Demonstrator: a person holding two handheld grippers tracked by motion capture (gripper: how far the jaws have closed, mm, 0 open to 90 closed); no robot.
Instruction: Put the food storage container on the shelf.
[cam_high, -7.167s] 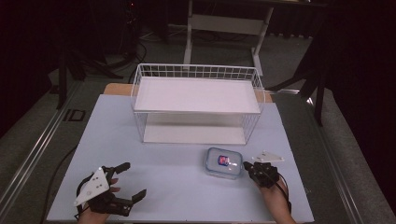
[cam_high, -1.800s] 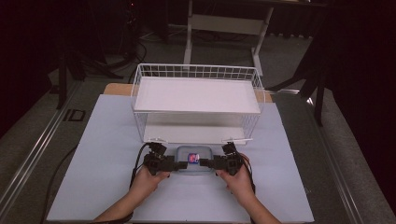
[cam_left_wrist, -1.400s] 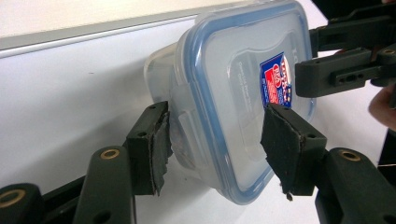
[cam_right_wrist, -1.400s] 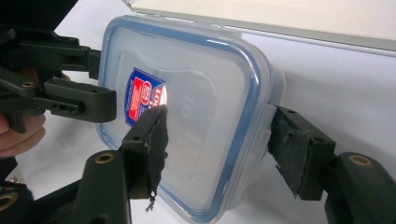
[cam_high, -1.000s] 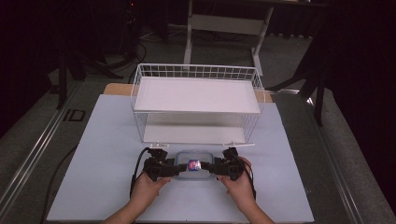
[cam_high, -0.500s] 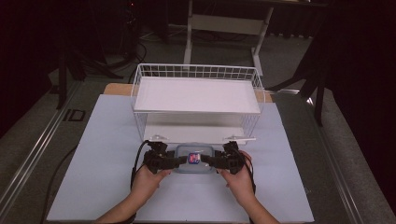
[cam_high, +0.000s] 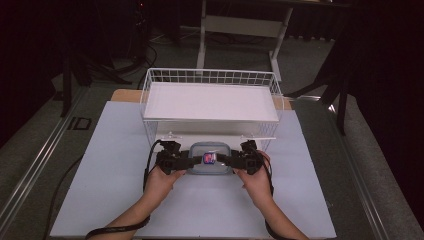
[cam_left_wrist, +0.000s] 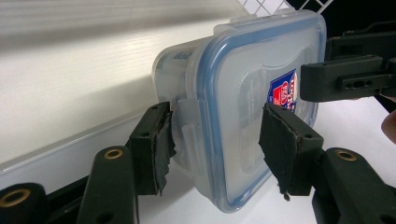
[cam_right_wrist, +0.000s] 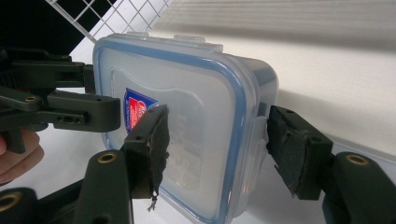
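Clear plastic food container (cam_high: 210, 159) with blue-rimmed snap lid, red-blue label on top. Lid faces up in the high view; long axis runs left-right across the counter, parallel to the front of the wire basket rack (cam_high: 150, 100). It sits just in front of the rack's lower front edge, centred between both hands; cannot tell whether it rests on the surface or is lifted off it. In the left gripper view the container (cam_left_wrist: 243, 116) appears turned on edge because the camera is rolled; same in the right gripper view (cam_right_wrist: 187, 121).

Counter (cam_high: 100, 200) has a pale blue-white covering, with a wooden edge showing behind the rack. The rack's white top shelf sits above a lower space. Grey floor around, with a metal rail at the left, dark room behind, and a white stand's legs at the back.

Left hand-held gripper (cam_high: 192, 161) points inward to the right and is clamped on the container's left short end, pads (cam_left_wrist: 156, 144) over the lid latch. Right hand-held gripper (cam_high: 227, 160) points inward to the left and grips the right short end, one pad on the lid, one on the side. Forearms come in from the bottom, with the hands (cam_high: 162, 177) behind the grippers, wrists level.
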